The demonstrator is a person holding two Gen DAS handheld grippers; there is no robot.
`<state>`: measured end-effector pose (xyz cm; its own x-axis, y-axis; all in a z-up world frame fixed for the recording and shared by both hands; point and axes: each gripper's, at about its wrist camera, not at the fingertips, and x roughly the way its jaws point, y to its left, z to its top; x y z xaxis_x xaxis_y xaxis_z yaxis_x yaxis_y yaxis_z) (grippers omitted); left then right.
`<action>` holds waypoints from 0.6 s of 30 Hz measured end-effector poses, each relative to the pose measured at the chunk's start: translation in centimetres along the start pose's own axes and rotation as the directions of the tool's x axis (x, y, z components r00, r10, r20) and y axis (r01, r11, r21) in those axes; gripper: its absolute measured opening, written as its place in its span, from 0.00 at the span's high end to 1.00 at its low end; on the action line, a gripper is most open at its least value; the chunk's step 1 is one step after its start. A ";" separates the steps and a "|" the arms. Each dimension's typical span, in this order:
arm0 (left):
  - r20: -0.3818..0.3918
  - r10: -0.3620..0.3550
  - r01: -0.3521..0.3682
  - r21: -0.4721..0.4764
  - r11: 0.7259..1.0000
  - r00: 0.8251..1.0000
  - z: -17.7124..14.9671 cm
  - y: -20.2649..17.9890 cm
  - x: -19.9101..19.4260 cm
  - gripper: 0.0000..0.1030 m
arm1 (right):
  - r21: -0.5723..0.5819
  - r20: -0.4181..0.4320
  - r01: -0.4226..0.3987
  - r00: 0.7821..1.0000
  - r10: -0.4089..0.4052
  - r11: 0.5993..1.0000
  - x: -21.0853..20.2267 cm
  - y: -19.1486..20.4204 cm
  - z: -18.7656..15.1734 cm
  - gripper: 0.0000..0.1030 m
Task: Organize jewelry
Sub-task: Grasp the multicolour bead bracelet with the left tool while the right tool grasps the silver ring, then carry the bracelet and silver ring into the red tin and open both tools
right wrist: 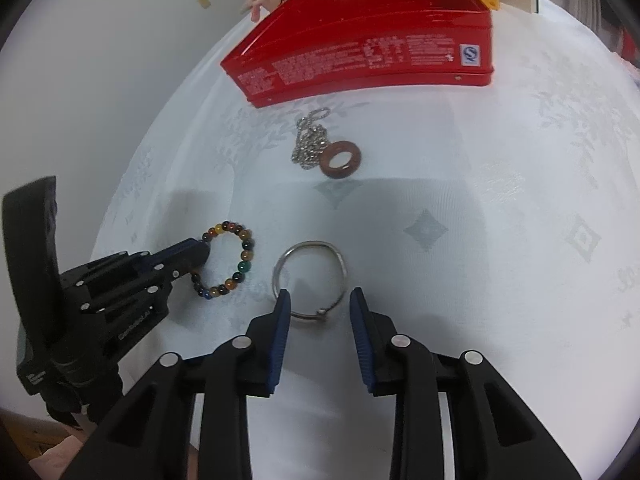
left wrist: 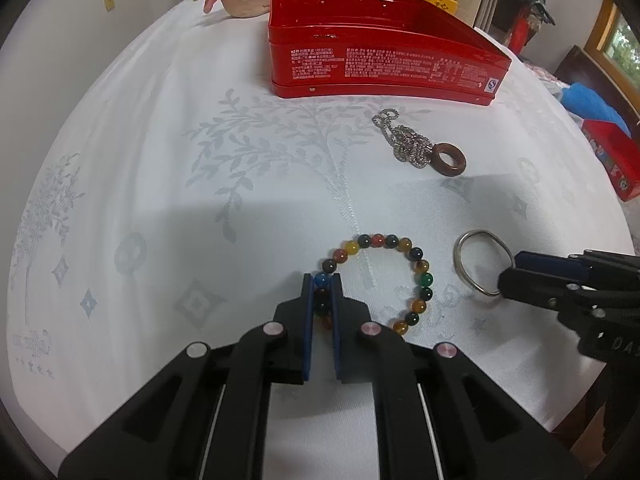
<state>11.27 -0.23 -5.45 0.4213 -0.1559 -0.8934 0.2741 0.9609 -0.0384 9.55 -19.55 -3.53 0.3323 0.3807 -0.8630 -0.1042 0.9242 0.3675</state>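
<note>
While the left gripper [left wrist: 322,292] pinched the beaded bracelet [left wrist: 400,280], right gripper [right wrist: 320,304] fingers straddled the silver bangle [right wrist: 308,276], spread; nothing visibly lay in the red tin [left wrist: 380,60].

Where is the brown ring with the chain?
In both views the brown ring lies on the white tablecloth touching its bunched silver chain, just in front of the red tin and beyond the silver bangle.
</note>
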 end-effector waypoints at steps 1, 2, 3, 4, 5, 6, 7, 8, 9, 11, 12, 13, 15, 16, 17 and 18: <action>0.000 -0.004 0.004 -0.001 1.000 1.000 0.0 0.1 0.0 0.94 | -0.011 0.002 0.019 1.000 -0.019 1.000 0.1 0.3 0.0 0.75; 0.000 -0.007 0.007 -0.003 1.000 1.000 0.0 0.2 -0.1 0.94 | -0.024 0.006 0.037 0.999 -0.037 0.999 0.2 0.6 0.0 0.80; 0.000 -0.010 0.010 -0.004 1.000 1.000 -0.1 0.3 -0.1 0.94 | -0.029 0.007 0.045 0.999 -0.045 0.999 0.3 0.7 0.1 0.82; 0.001 -0.013 0.013 -0.004 1.000 1.000 -0.1 0.3 -0.1 0.94 | -0.034 0.008 0.055 0.998 -0.055 0.998 0.4 0.8 0.1 0.86; 0.002 -0.014 0.014 -0.003 1.000 1.000 -0.1 0.3 -0.2 0.94 | -0.039 0.009 0.059 0.998 -0.058 0.997 0.6 0.8 0.2 0.87; 0.003 -0.014 0.014 -0.002 1.000 1.000 -0.1 0.3 -0.2 0.94 | -0.051 0.013 0.065 0.998 -0.064 0.997 0.6 0.9 0.2 0.87; 0.005 -0.016 0.016 0.000 1.000 1.000 -0.2 0.2 -0.2 0.94 | -0.060 0.017 0.071 0.997 -0.070 0.996 0.6 1.0 0.2 0.89; 0.006 -0.021 0.021 -0.001 1.000 1.000 -0.2 0.2 -0.2 0.94 | -0.067 0.022 0.079 0.997 -0.077 0.995 0.6 1.0 0.2 0.92; 0.007 -0.025 0.025 -0.002 1.000 1.000 -0.2 0.3 -0.3 0.94 | -0.074 0.026 0.085 0.996 -0.084 0.994 0.6 1.0 0.3 0.93; 0.011 -0.041 0.041 -0.008 0.999 0.999 -0.4 0.5 -0.5 0.94 | -0.089 0.044 0.107 0.994 -0.104 0.990 0.4 1.1 0.4 0.95; 0.013 -0.044 0.044 -0.011 0.999 0.999 -0.4 0.5 -0.5 0.94 | -0.102 0.060 0.125 0.991 -0.119 0.987 0.0 1.2 0.4 0.95; 0.017 -0.053 0.053 -0.018 0.998 0.998 -0.4 0.7 -0.6 0.94 | -0.112 0.071 0.133 0.990 -0.125 0.985 -0.3 1.2 0.3 0.95; 0.029 -0.067 0.068 -0.030 0.997 0.997 -0.4 0.9 -0.9 0.94 | -0.120 0.078 0.138 0.989 -0.129 0.983 -0.9 1.0 0.2 0.95; 0.034 -0.068 0.069 -0.032 0.997 0.997 -0.3 1.0 -1.0 0.94 | -0.121 0.074 0.142 0.988 -0.134 0.982 -0.9 0.9 0.3 0.95; 0.037 -0.069 0.070 -0.031 0.997 0.997 -0.2 1.0 -1.1 0.94 | -0.120 0.068 0.150 0.987 -0.143 0.981 -0.8 0.9 0.4 0.95; 0.036 -0.071 0.072 -0.032 0.997 0.997 -0.2 0.9 -1.1 0.94 | -0.123 0.063 0.152 0.987 -0.145 0.981 -0.7 0.9 0.4 0.95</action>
<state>10.90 0.89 -4.60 0.4321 -0.2315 -0.8716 0.2758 0.9541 -0.1167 9.62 -19.05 -2.43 0.4025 0.2395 -0.8835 -0.1670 0.9682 0.1863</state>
